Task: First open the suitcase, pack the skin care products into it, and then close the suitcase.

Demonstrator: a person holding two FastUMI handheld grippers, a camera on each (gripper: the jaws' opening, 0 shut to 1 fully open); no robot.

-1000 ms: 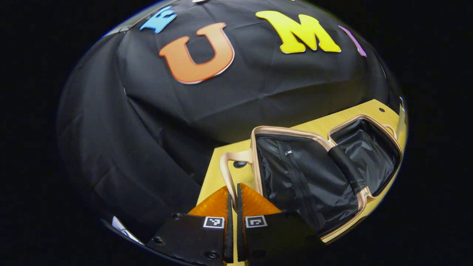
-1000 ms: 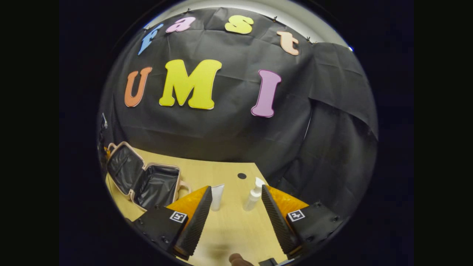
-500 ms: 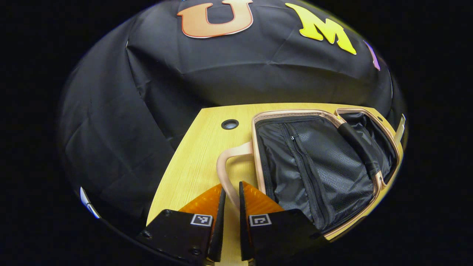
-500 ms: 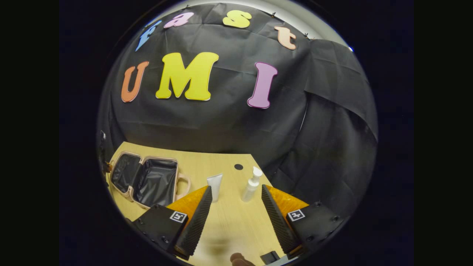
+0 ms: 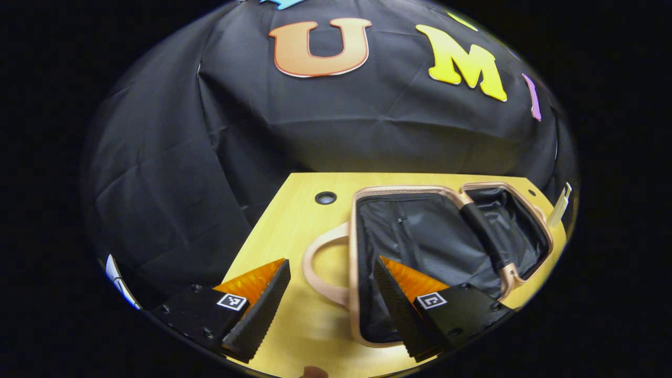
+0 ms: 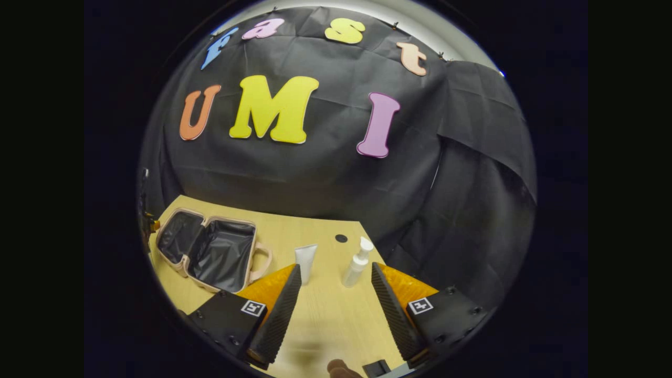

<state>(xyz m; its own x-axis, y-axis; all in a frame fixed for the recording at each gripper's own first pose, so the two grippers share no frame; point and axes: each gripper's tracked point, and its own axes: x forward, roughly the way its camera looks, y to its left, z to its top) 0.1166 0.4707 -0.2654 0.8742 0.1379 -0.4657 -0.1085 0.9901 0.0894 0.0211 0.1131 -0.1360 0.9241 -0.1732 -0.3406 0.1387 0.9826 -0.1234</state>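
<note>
The suitcase [image 5: 451, 247] lies open near the table's [image 6: 325, 315] left edge. Both grippers' jaws stand apart, empty. The tube [image 6: 305, 262] and pump bottle [image 6: 357, 262] near the far edge look light, slippery; grip mid-body.

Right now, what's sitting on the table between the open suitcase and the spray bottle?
A white tube stands upright there, in the right gripper view, between the suitcase and the spray bottle. Bare table lies around it.
</note>
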